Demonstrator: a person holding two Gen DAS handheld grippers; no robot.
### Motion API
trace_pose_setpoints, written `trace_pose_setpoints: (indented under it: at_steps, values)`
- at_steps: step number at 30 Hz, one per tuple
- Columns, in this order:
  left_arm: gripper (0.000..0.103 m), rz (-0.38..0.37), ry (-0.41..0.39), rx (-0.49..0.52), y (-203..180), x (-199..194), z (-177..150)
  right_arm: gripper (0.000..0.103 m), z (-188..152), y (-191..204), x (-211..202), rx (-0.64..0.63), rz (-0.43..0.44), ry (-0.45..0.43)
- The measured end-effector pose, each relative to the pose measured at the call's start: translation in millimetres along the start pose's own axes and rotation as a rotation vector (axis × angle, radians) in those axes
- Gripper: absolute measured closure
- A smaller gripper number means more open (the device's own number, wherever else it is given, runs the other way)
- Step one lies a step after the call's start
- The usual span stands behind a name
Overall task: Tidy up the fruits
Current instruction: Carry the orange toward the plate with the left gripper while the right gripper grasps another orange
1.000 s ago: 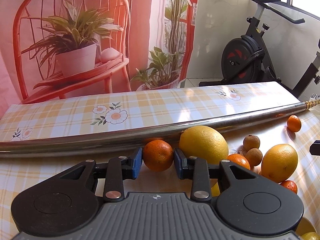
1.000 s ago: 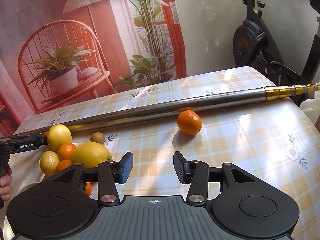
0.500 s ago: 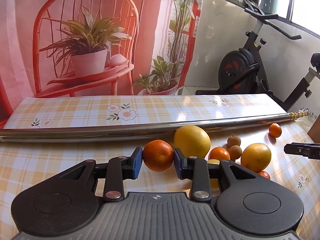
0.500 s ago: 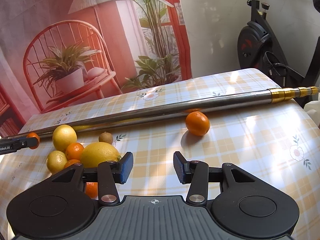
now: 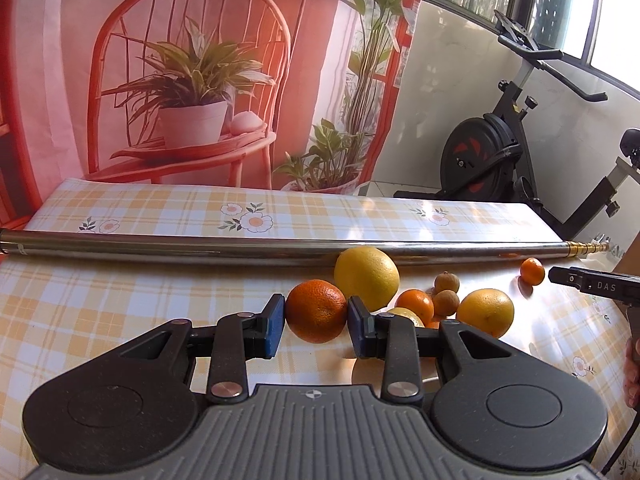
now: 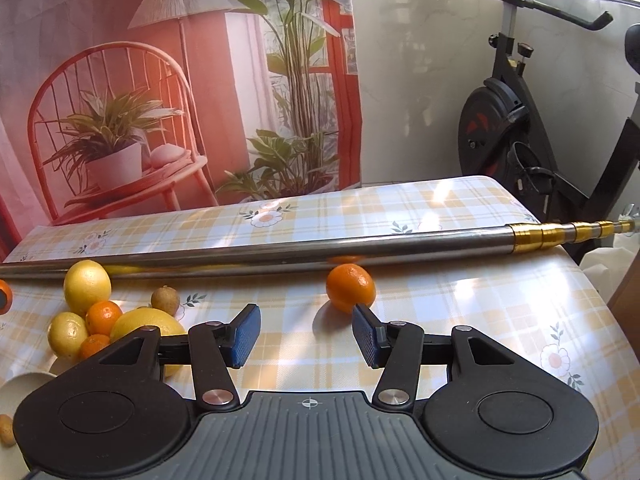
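Note:
My left gripper (image 5: 316,326) is shut on an orange (image 5: 316,311), held just above the checked tablecloth, both blue pads against its sides. To its right lies a heap of fruit: a big yellow citrus (image 5: 366,278), a small orange (image 5: 415,306), two brown fruits (image 5: 446,302) and another yellow citrus (image 5: 485,313). In the right wrist view my right gripper (image 6: 306,334) has nothing between its fingers and its jaws are opening. A lone small orange (image 6: 351,287) sits on the cloth just beyond its right fingertip. The same heap (image 6: 96,316) lies at the left there.
A long steel pole (image 5: 248,248) with a brass end lies across the table behind the fruit. A white dish rim (image 6: 24,384) shows at the lower left of the right wrist view. An exercise bike (image 6: 516,136) stands past the table's far right edge.
The left gripper has lifted and drawn back with the orange, so more of the table shows. The right gripper's jaws have spread wider and it has edged toward the lone orange.

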State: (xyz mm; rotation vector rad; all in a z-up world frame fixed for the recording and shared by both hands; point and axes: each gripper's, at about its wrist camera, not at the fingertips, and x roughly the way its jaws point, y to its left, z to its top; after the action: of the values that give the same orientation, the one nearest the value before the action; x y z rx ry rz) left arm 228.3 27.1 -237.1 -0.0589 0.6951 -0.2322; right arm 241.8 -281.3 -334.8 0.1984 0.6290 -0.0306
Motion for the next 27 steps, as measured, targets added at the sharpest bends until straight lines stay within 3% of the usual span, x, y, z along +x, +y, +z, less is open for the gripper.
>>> trace_pose_setpoints:
  at_steps: [5, 15, 18, 27]
  values:
    - [0.067, -0.001, -0.002, 0.001, -9, -3, -3, 0.055, 11, -20, 22, -0.008, -0.045, -0.041]
    - [0.067, -0.005, 0.01, -0.017, -8, -16, -11, 0.057, 8, -23, 74, -0.024, -0.039, 0.041]
    - [0.067, -0.002, 0.014, -0.016, -8, -20, -13, 0.068, 7, -23, 76, -0.007, -0.031, 0.048]
    - [0.067, -0.018, 0.025, -0.009, -10, -36, -23, 0.07, 5, -13, 47, 0.016, 0.015, 0.027]
